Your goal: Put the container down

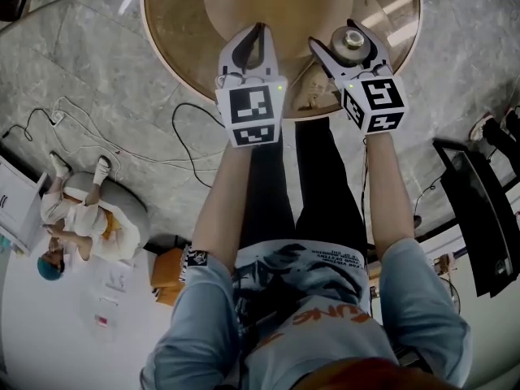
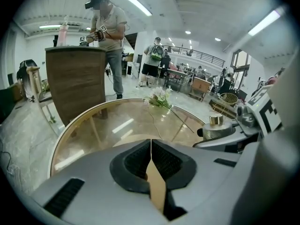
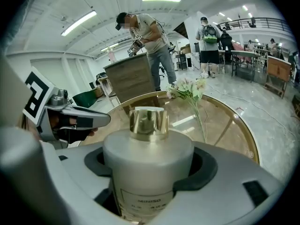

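My left gripper [image 1: 259, 31] and right gripper [image 1: 335, 39], pale grey shells, black ribbed pads [image 2: 133, 163] inside the jaws, a black-and-white marker cube [image 1: 252, 114] behind each, farther back my light blue short sleeves [image 1: 195, 315], printed grey shirt [image 1: 305, 291], black trousers [image 1: 321, 177]

In the right gripper view I can't see the container's [image 3: 147, 161] lower half. The fingers [image 3: 202, 167] cover its sides and the bottom edge of the view cuts it off, so I can't tell whether its base touches anything. Most of the print on its label [image 3: 143, 196] is too fine for me to read. In the head view the tabletop [image 1: 175, 31] runs off the top edge.
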Tool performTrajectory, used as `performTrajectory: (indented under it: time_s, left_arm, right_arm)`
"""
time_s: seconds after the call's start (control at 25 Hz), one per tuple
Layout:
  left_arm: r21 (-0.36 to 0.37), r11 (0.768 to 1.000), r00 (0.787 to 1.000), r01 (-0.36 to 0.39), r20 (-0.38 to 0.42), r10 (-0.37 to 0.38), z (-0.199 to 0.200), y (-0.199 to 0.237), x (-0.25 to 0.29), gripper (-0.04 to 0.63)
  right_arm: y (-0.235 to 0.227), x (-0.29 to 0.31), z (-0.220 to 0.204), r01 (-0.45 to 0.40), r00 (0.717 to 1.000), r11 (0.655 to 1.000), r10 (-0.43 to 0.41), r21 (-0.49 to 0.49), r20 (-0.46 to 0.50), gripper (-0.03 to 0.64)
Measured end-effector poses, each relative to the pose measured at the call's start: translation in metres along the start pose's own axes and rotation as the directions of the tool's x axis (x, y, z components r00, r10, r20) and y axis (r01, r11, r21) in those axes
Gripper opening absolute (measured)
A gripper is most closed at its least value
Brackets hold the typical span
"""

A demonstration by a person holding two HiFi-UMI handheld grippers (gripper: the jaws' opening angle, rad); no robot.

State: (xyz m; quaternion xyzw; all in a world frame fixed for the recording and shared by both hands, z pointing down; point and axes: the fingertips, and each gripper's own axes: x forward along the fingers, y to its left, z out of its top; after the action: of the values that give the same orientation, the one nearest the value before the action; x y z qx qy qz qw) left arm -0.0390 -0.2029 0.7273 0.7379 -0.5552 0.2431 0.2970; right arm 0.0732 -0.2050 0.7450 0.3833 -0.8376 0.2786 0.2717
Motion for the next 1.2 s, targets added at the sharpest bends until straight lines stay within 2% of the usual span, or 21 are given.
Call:
performTrajectory:
  time_s: [0.36, 0.84, 1.04, 1.2]
  left_arm:
    - [-0.011, 1.000, 1.000, -0.007, -0.002, 0.007, 0.021, 0.031, 0.040, 0.032]
    - [-0.037, 0.999, 1.000, -0.019, 0.016, 0.019, 0.044, 0.051, 0.074, 0.032]
    - [-0.059, 0.998, 1.000, -0.011, 0.028, 0.013, 0.049, 0.056, 0.072, 0.032]
    - [-0.054, 0.998, 0.999, -0.015, 0.033, 0.017, 0.049, 0.059, 0.071, 0.032]
  right_arm:
    - [-0.044, 0.060, 0.047, 0.010, 0.999, 0.988, -0.004, -0.156, 0.039, 0.359]
    - [-0.064, 0.121, 0.091, 0.054, 0.993, 0.985, -0.035, -0.165, 0.117, 0.357]
    - [-0.063, 0.143, 0.102, 0.028, 0.994, 0.973, -0.002, -0.231, 0.113, 0.357]
    - [-0.066, 0.150, 0.110, 0.023, 0.990, 0.969, 0.012, -0.247, 0.137, 0.357]
